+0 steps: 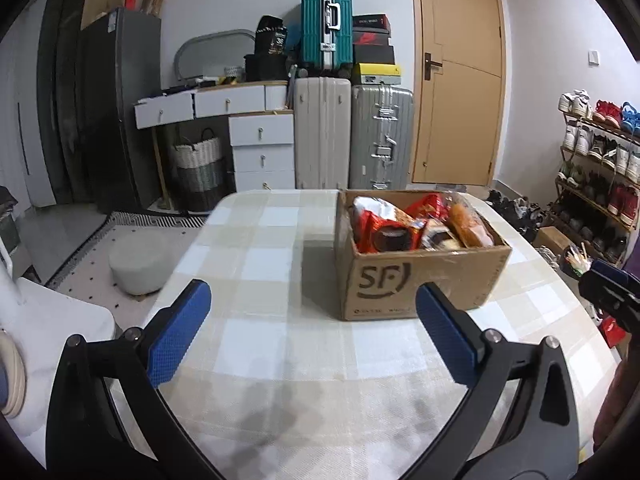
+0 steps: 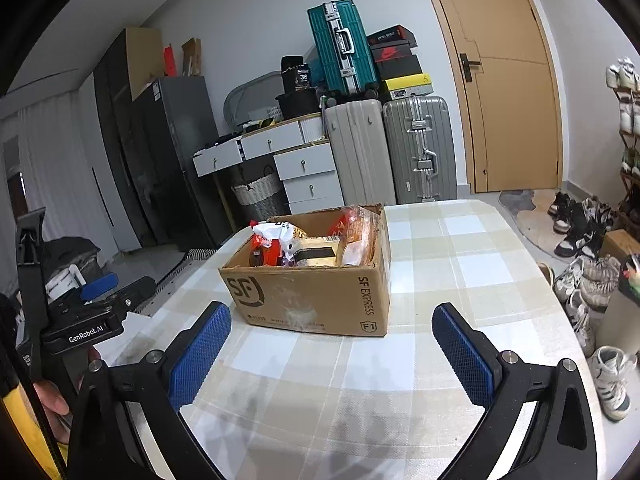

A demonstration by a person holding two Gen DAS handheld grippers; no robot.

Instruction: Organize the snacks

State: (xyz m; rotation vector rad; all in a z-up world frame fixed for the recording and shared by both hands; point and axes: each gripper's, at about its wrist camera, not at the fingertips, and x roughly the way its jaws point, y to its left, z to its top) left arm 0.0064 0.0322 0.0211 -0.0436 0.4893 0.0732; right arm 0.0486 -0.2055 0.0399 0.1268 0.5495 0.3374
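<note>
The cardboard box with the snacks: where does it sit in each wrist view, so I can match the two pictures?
Left wrist view: the cardboard box sits right of centre on the checked table, beyond the open left tongs.
Right wrist view: the box sits just left of centre, beyond the open right tongs.
Shared landmark: the teal suitcase stacked against the back wall.

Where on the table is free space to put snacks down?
Bare checked tablecloth lies left of the cardboard box, between it and both open grippers, and right of it. The box itself is crowded with snack packets.
</note>
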